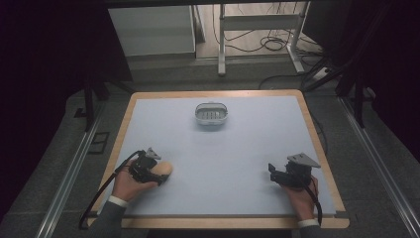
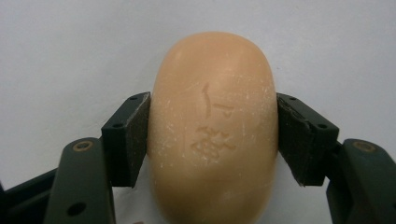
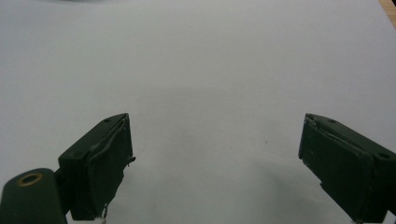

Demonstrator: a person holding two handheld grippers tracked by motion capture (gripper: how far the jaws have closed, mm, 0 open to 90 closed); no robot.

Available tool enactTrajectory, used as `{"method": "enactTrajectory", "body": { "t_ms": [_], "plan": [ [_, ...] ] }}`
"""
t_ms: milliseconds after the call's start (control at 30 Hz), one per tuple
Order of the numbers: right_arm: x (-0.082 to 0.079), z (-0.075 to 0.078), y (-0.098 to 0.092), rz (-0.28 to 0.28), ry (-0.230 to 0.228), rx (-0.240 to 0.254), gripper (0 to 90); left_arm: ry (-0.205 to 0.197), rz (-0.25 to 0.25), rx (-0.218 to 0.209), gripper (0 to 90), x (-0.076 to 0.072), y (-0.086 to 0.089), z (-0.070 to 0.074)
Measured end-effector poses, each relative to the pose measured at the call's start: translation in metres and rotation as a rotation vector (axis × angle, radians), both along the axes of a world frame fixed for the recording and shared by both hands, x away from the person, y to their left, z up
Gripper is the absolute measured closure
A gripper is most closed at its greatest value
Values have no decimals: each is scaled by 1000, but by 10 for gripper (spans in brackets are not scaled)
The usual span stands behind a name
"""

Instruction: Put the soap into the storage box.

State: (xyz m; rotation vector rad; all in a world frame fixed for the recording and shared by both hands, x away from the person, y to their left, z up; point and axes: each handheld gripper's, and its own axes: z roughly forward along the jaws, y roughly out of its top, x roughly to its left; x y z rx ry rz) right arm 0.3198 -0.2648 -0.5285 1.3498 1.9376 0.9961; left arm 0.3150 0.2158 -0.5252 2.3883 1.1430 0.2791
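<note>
soap bar (image 2: 212,130): lower left of high view, on the surface (image 1: 247,148) | left hand-held gripper (image 2: 212,135): pinching soap's sides | right hand-held gripper (image 3: 215,158): spread, empty, lower right | soap dish (image 1: 211,113): upper centre, empty | progress: likely grasp made, carry to dish pending

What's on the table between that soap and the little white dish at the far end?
Nothing. In the high view the blue mat is bare between the soap, held in the left gripper, and the dish.
</note>
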Motion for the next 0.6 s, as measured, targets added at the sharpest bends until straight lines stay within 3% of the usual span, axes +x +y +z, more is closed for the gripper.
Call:
{"method": "enactTrajectory", "body": {
  "t_ms": [600],
  "plan": [
    [0,0,0,1,0,0,99,-47,1,-40,324,5,-3,19]
  ]
}}
